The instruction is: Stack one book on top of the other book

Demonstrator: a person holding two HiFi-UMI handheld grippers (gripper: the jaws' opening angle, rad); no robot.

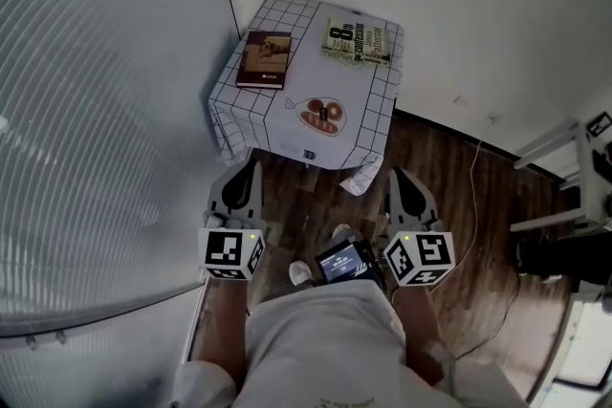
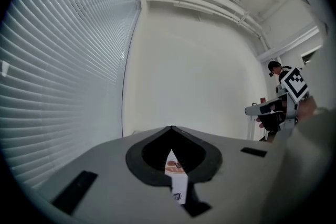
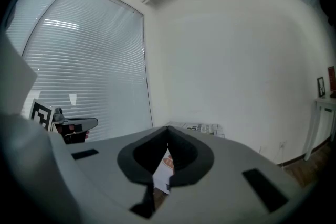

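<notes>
While both claws hang short of the table's [image 1: 368, 100] near edge, the job of stacking one book on the other has not begun. The left gripper [image 1: 247, 175] and the right gripper [image 1: 402, 182] each have their jaws pressed together with nothing between them, as each gripper's own view confirms. The brown book [image 1: 264, 59] lies flat at the table's far left corner, and the pale book [image 1: 357, 43] lies flat at its far right corner. The two are well apart and neither is touched.

The likely trouble starts with those closed jaws: they would need to part before reaching the table, or they will only push a book along the checked cloth [image 1: 287, 124]. Both books lie flat on that cloth, so a low grab at a cover's edge could pinch the fabric and drag it, and the other book, toward the table's edge. A grip at one corner may also let the book droop and slide out. The table stands against the wall, so there is little room behind it.
</notes>
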